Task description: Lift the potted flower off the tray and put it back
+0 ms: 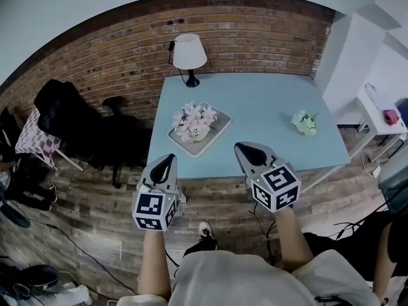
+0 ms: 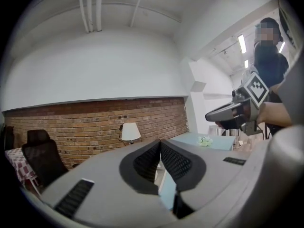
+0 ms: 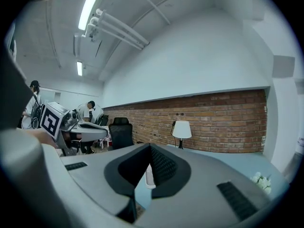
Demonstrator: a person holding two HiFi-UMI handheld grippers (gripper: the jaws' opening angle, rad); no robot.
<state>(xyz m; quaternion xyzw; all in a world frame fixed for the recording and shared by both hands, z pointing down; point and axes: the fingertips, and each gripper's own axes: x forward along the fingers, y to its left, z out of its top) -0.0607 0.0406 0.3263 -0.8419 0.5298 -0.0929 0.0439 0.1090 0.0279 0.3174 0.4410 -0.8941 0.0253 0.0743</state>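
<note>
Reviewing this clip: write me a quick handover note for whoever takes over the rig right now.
Left tool: shut, empty, near the table's front edge.
Right tool: shut, empty, beside it at the same edge.
Potted flower: sitting in its tray on the table, neither tool touching it.
Done: nothing visible yet.
Left: reach in, open up, grip the potted flower, lift it off the tray, set it back.

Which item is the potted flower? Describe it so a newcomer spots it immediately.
On the light blue table by the brick wall, a pale tray lies left of centre, in front of the white lamp. The potted flower stands on it: pink-white blooms, unlike the smaller white bunch lying bare at the right.
</note>
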